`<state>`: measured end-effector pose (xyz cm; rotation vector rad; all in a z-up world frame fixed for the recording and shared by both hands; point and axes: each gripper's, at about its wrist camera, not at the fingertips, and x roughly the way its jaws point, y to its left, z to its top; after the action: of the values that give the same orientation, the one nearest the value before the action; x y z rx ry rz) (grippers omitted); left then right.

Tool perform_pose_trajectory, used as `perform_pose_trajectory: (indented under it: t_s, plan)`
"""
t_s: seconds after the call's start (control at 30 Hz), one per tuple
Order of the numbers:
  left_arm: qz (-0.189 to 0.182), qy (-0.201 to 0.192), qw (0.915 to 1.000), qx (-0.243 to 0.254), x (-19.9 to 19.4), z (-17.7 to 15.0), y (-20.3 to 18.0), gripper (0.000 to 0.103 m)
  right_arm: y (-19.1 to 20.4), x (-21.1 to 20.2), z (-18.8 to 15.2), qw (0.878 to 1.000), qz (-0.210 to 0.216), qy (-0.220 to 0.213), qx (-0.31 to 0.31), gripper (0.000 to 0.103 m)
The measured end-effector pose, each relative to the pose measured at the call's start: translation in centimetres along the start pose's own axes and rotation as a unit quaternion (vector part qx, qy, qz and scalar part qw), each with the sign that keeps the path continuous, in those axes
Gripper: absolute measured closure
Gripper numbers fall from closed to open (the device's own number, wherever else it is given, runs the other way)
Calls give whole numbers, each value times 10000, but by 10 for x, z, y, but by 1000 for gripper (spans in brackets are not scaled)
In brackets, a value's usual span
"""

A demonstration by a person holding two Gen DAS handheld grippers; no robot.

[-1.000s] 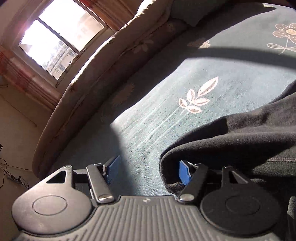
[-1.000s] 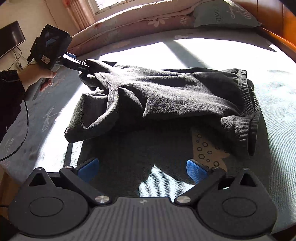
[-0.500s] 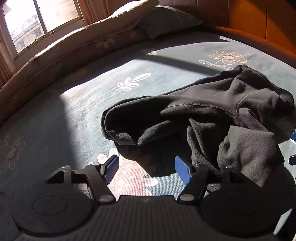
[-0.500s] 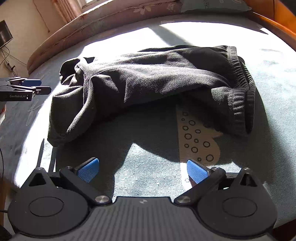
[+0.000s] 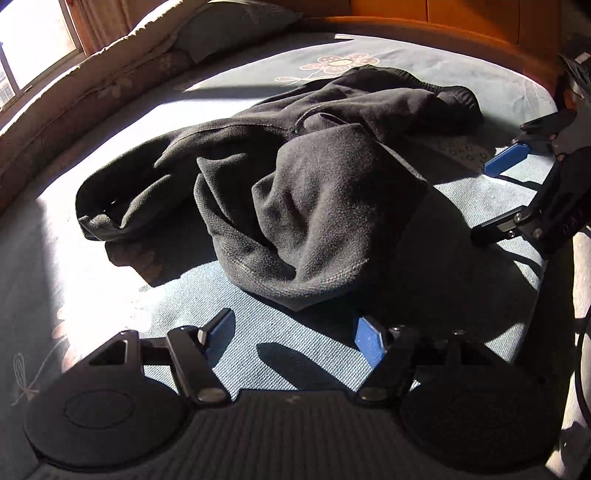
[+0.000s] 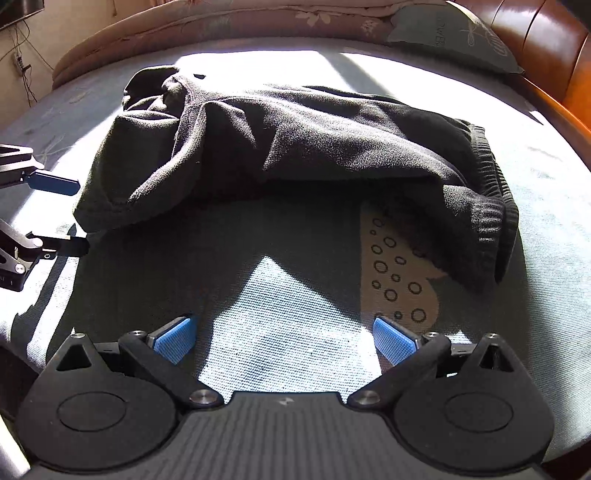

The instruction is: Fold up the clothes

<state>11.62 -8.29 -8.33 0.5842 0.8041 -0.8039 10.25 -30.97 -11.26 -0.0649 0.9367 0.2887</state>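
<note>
Sunlit blue floral bedspread [image 6: 288,354], pillow [image 6: 454,37]

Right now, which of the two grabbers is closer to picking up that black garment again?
Probably the left gripper: its open jaws sit near the black garment's rumpled end. The right gripper, also open, faces bare bedspread.

The underside of the black garment [image 5: 314,192] and the bedspread [image 6: 295,332] beneath it were hidden by its own folds. The right gripper [image 5: 495,199] was cut off by the left wrist view's right edge; the left gripper [image 6: 70,214] was cropped at the right wrist view's left edge. Lettering on the pillow [image 6: 454,33] was too distorted to be read. The window [image 5: 22,55] was overexposed.
</note>
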Motion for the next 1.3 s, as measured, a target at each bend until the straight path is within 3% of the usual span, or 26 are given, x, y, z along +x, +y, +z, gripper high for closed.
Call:
perform_pose_trajectory:
  t_s: [0.13, 0.23, 0.4, 0.57, 0.67, 0.8, 0.9, 0.97, 1.2, 1.3]
  plan:
    - [-808, -20, 9961, -344, 2, 10, 9, 32, -12, -11, 11, 9985, 460, -265, 159, 0]
    - [-994, -208, 9928, -631, 4, 30, 24, 33, -24, 1, 31, 9978, 651, -85, 85, 0]
    - [-740, -744, 9914, -779, 2, 74, 57, 33, -52, 30, 70, 9993, 363, -76, -89, 0]
    - [-327, -1182, 9904, -635, 11, 116, 83, 30, -77, 26, 121, 9964, 419, -743, -4, 0]
    - [-73, -1175, 9916, -543, 35, 139, 93, 30, -82, 35, 151, 9943, 301, -1022, -102, 0]
    - [68, -870, 9939, -672, 86, 158, 106, 30, -86, 77, 179, 9968, 166, -776, -128, 0]
    - [23, -550, 9941, -934, 115, 161, 116, 30, -89, 100, 183, 9981, 201, -581, -10, 0]
    - [-71, -483, 9930, -1073, 123, 160, 120, 30, -88, 95, 180, 9976, 174, -665, 7, 0]
    - [43, -543, 9924, -1100, 105, 156, 123, 27, -75, 18, 146, 9909, 354, -1290, -123, 0]
    - [108, -578, 9932, -1008, 85, 154, 120, 28, -58, -9, 127, 9858, 956, -1355, -249, 0]
